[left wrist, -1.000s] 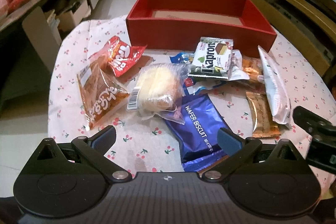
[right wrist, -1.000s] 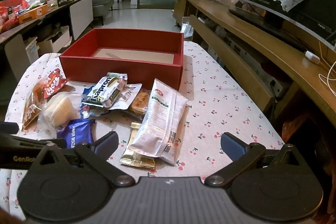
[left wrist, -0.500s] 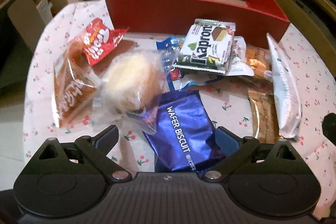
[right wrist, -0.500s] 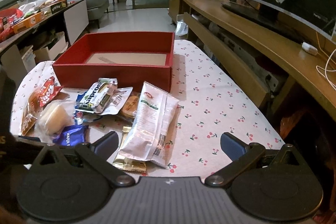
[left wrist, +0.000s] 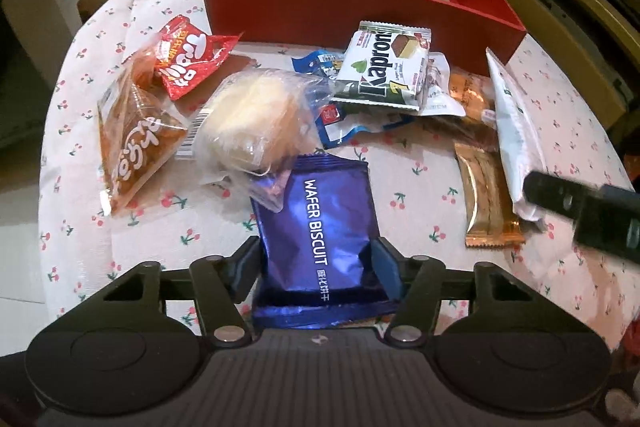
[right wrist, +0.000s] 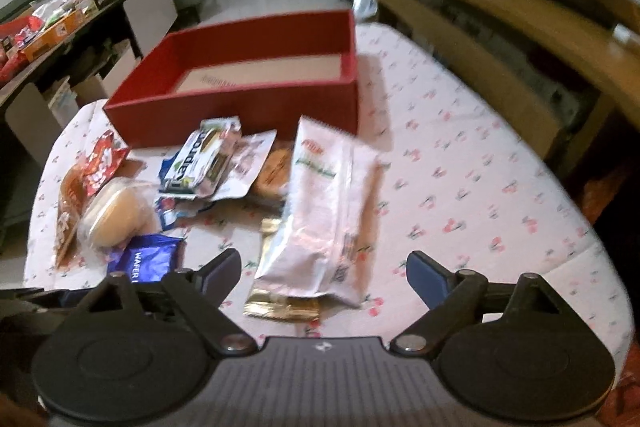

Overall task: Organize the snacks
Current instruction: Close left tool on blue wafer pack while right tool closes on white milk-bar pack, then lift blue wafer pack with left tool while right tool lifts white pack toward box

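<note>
My left gripper [left wrist: 318, 263] is shut on the near end of a blue wafer biscuit pack [left wrist: 320, 223], which lies on the cherry-print tablecloth. A pile of snacks lies beyond it: a wrapped bun [left wrist: 256, 115], a red packet [left wrist: 192, 61], an orange-brown packet [left wrist: 136, 143], a Kapron wafer [left wrist: 384, 67], a long white packet [right wrist: 320, 215] and a gold bar [left wrist: 486, 203]. The red box [right wrist: 248, 83] stands behind them with only its bare bottom showing. My right gripper [right wrist: 324, 269] is open above the near end of the white packet.
The round table's edge [right wrist: 580, 227] curves close on the right, with a wooden bench [right wrist: 500, 39] beyond it. A side counter [right wrist: 60, 23] loaded with goods stands at the left. The right gripper shows as a dark bar [left wrist: 580, 203] in the left wrist view.
My left gripper moved forward and closed on the blue wafer biscuit pack. My right gripper moved forward and down toward the white packet; its view is blurred.
</note>
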`<state>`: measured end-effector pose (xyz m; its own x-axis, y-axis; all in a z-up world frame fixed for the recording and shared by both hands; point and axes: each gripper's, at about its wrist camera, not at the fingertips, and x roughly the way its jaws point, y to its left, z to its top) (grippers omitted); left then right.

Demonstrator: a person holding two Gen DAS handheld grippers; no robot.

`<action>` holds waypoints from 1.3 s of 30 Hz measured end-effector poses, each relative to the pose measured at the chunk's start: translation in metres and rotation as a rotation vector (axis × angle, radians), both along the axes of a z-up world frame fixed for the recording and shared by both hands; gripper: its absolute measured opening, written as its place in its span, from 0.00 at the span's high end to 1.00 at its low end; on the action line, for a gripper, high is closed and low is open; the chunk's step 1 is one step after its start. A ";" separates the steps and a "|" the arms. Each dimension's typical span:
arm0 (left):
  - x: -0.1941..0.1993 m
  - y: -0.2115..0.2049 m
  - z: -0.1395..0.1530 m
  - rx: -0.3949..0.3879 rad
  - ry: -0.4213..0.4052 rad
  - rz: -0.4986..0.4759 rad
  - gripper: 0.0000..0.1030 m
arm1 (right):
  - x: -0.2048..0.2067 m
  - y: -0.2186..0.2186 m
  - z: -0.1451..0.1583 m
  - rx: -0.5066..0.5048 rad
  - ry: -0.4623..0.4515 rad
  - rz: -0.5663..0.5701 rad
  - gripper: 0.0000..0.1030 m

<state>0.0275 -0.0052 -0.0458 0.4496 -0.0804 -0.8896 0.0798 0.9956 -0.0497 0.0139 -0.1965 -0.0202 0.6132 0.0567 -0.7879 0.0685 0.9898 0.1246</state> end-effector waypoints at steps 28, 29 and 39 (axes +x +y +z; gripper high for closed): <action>-0.001 -0.020 -0.008 0.089 -0.008 -0.098 0.31 | 0.040 -0.009 -0.020 0.095 0.085 0.042 0.55; -0.002 -0.020 -0.007 0.088 -0.007 -0.099 0.33 | 0.037 -0.008 -0.017 0.088 0.077 0.049 0.55; -0.012 -0.023 0.011 0.050 -0.036 -0.122 0.36 | 0.015 0.006 0.009 0.061 0.002 0.110 0.57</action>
<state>0.0159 -0.0280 -0.0346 0.4707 -0.0922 -0.8774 0.2016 0.9795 0.0052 0.0285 -0.1909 -0.0114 0.5988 0.1715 -0.7823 -0.0400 0.9820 0.1847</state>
